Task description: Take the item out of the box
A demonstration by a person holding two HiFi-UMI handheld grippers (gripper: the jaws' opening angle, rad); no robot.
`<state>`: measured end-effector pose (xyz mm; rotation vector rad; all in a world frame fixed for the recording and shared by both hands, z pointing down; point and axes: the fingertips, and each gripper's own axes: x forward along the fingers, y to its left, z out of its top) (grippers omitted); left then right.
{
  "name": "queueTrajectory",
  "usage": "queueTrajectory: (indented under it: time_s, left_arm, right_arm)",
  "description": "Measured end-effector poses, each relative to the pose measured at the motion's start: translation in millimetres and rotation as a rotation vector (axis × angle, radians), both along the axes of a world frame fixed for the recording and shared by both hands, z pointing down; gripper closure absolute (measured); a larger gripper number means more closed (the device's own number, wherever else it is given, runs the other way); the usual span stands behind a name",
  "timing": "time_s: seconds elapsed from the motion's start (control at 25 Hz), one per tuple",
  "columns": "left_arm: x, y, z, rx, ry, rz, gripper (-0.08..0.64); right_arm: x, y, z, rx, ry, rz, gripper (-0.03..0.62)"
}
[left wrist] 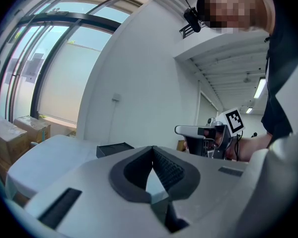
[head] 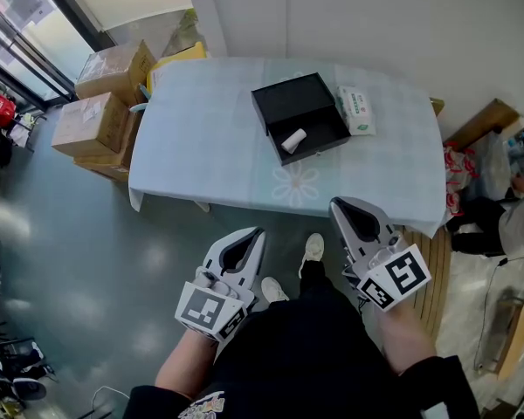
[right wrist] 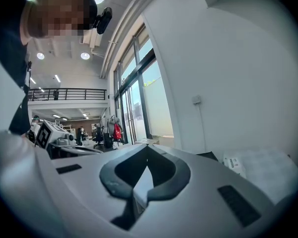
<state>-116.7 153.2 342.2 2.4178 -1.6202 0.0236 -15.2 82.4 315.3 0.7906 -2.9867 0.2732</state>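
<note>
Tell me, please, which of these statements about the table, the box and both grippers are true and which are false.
The white cylindrical roll lies inside the open black box. True.
The left gripper grips that roll. False: its jaws are shut on nothing, away from the box.
The white tissue pack lies on the pale blue tablecloth beside the box. True.
The right gripper has its jaws wide open. False: they are shut and empty.

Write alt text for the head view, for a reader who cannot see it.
An open black box holding a white roll sits on a blue table, a white packet beside it. Nearer, the person's left gripper and right gripper, both shut and empty, hover short of the table.
</note>
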Motion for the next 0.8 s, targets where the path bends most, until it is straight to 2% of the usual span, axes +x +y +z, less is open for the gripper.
queueTrajectory:
  time_s: [0.8]
  left_arm:
    - [28.4,-78.4,2.8,-0.033,-0.002,-0.004,0.552]
  right_arm:
    - [25.2,-82.0,-1.8,-0.006,0.002,-0.008,0.583]
